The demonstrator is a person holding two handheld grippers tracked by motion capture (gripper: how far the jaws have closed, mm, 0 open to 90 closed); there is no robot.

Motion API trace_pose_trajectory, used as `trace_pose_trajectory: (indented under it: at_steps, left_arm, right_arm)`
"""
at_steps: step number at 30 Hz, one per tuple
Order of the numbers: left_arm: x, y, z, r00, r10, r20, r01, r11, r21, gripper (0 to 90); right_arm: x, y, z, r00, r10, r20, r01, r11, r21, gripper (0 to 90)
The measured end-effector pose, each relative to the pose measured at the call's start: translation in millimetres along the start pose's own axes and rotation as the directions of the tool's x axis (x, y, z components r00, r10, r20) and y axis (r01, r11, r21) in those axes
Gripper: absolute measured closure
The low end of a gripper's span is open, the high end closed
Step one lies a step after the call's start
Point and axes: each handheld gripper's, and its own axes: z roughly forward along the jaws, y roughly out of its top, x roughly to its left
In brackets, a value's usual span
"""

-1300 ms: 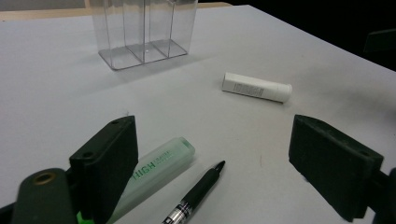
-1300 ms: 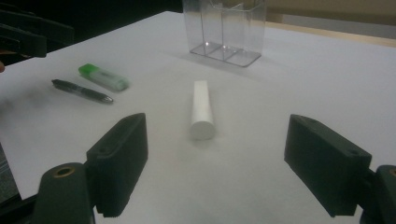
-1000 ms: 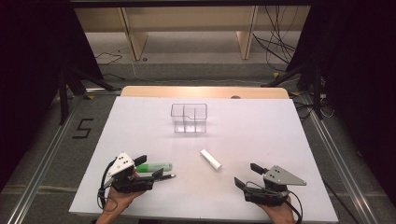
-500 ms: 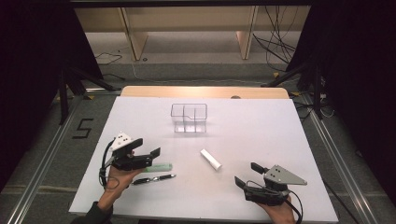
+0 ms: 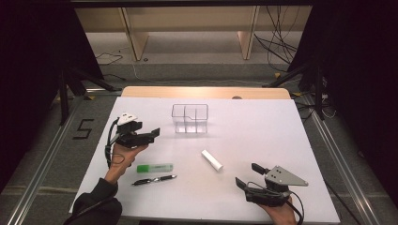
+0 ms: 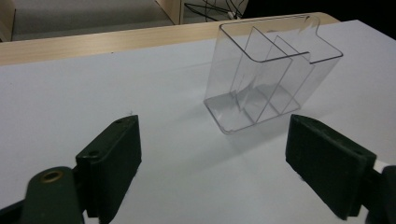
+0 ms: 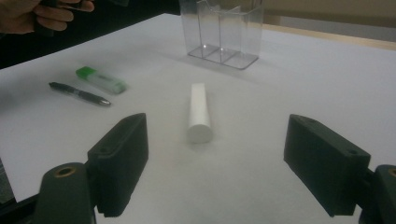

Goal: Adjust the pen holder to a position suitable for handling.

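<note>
Counting: one organizer (image 5: 190,118), one highlighter (image 5: 155,167), one pen (image 5: 154,179), one cylinder (image 5: 211,160).

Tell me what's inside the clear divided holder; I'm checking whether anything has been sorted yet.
Nothing: the clear holder shows bare compartments through its walls in the left gripper view. The highlighter, pen and white cylinder all lie on the table. No part of its inside is covered.
</note>
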Motion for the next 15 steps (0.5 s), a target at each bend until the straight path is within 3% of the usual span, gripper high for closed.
trace_pose_trajectory:
  at_steps: [9,15]
  left_arm:
    - [0.3,18.7,34.2,0.9995,0.017,-0.028,-0.015,0.9975,0.069,25.1]
    - [2.2,24.1,53.7,0.9988,0.007,-0.049,-0.002,0.9956,0.094,47.6]
  right_arm:
    - [-0.6,0.4,-1.3,1.0,0.001,0.0,-0.001,1.0,-0.004,22.9]
    - [-1.1,-0.2,-1.0,1.0,0.002,-0.005,-0.002,1.0,-0.003,22.9]
